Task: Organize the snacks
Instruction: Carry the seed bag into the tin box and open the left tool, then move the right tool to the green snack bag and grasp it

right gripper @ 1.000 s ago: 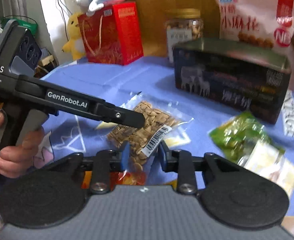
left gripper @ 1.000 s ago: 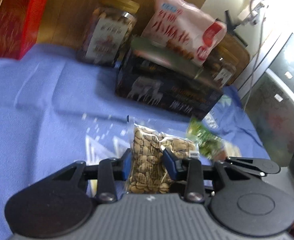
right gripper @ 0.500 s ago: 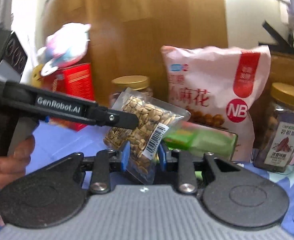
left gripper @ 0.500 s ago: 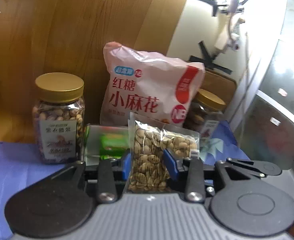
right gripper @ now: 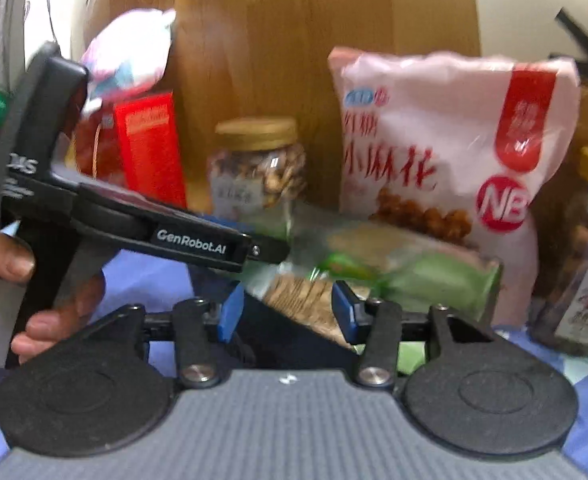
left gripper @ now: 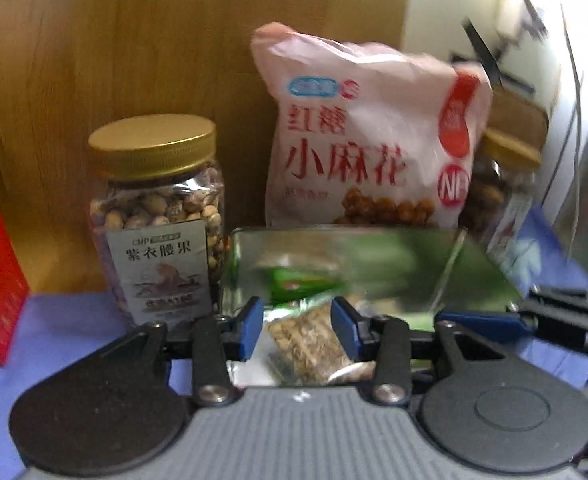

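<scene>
The wooden panel [left gripper: 134, 40] fills the back of both views, and against it leans the big pink snack bag [left gripper: 366, 136], which looms nearer than half a second ago. Left of that bag stands the gold-lidded nut jar [left gripper: 158, 216], now close enough for its grey label to be read in part; a second jar [right gripper: 582, 256] stands to the bag's right. The red box [right gripper: 146, 144] sits at the left on the blue-covered worktop [left gripper: 62, 328].

In front of the pink bag the open tin [left gripper: 358, 272] shows its shiny, mirror-like inner walls and a green packet [left gripper: 298, 280] inside.

Half a second ago the clear packet of nuts [left gripper: 306, 344] was pinched upright between the left tool's fingers, high in front of the pink bag. Now it lies lower and tilted at the tin's near edge, between the blue pads of the left tool [left gripper: 297, 328], which have spread apart and no longer press on it. From the right wrist camera the packet rests aslant on the tin's near rim, a pale mass of nuts under blurred film. The right tool [right gripper: 284, 312] is also parted wider than before, with nothing gripped; the packet lies just beyond its pads. The person's left hand [right gripper: 10, 280] grips the left tool's handle.
</scene>
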Demonstrator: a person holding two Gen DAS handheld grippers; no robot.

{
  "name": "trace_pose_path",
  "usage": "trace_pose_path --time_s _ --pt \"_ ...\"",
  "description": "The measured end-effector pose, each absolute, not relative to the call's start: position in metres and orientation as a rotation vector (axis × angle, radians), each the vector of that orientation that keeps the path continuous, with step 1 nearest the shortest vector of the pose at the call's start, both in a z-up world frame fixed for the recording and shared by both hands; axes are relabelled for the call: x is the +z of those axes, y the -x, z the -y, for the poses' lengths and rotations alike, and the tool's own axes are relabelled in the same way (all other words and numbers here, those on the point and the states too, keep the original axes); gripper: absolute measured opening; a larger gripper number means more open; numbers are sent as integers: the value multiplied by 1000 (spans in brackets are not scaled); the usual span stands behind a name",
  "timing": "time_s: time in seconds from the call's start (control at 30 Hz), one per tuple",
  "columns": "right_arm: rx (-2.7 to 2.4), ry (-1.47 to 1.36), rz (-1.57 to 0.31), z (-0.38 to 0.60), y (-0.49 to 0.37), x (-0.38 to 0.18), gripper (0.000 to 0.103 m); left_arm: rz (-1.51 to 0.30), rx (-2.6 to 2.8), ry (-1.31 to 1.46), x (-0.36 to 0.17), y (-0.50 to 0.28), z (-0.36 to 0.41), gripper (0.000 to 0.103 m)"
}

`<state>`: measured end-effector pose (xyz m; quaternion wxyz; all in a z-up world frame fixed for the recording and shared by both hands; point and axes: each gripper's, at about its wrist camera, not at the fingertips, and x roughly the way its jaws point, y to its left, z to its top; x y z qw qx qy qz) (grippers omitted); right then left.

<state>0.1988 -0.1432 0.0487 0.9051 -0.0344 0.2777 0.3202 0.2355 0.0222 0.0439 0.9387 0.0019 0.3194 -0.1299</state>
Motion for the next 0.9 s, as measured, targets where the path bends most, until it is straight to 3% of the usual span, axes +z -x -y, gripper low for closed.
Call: trace_pose_path --time_s 0.07,0.27,0.53,0.77,0.9 --pt "668 81 -579 144 -199 46 53 -684 -293 -21 43 -228 -14 38" --pt "772 172 -585 148 -179 54 32 -777 -310 22 46 -215 0 38" --pt "708 205 -532 181 -164 62 31 -773 -361 58 65 -195 18 39" --pt "645 -81 -462 252 -141 88 32 -689 -392 113 78 -165 1 40" --pt "604 -221 -557 288 -122 73 34 -694 -406 108 68 -140 -13 40"
